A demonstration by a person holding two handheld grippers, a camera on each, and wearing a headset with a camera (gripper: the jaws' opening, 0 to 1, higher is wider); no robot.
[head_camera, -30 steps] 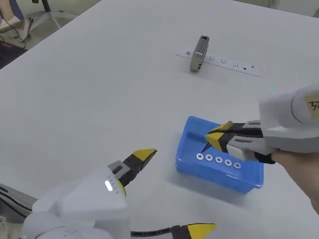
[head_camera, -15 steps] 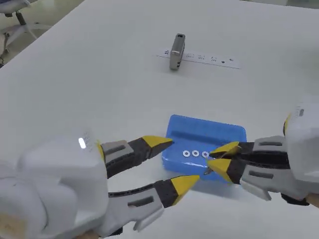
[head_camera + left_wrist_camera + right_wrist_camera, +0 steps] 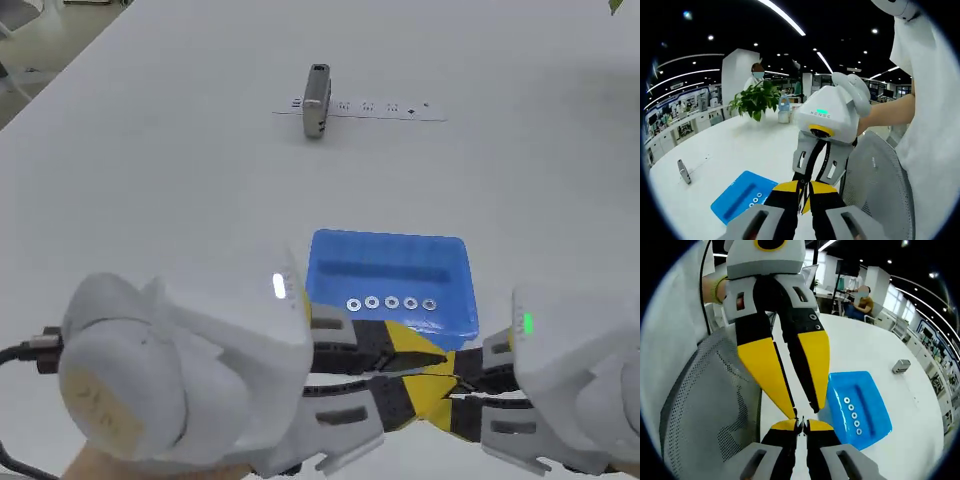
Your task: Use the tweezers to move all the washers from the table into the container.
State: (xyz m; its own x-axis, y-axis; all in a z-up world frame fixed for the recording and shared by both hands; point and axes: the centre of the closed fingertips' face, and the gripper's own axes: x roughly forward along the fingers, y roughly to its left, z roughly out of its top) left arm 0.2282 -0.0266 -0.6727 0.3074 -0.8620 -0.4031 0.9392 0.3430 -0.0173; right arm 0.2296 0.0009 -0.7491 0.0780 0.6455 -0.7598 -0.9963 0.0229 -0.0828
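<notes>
Head view: left gripper (image 3: 420, 372) and right gripper (image 3: 462, 385) meet tip to tip over the table (image 3: 180, 180), just on my side of the blue container (image 3: 390, 258). Five washers (image 3: 390, 302) sit in a row inside it. A grey device (image 3: 317, 100) lies well beyond, across a paper strip (image 3: 385, 108).

Left gripper view: I read the left jaws as barely apart. The right gripper faces them nose-on, and the container with its washers is low left.

Right gripper view: right jaws are pressed together. The left gripper's yellow jaws show a narrow gap at the tips. The container is just right of them, with the washers lined up inside.
</notes>
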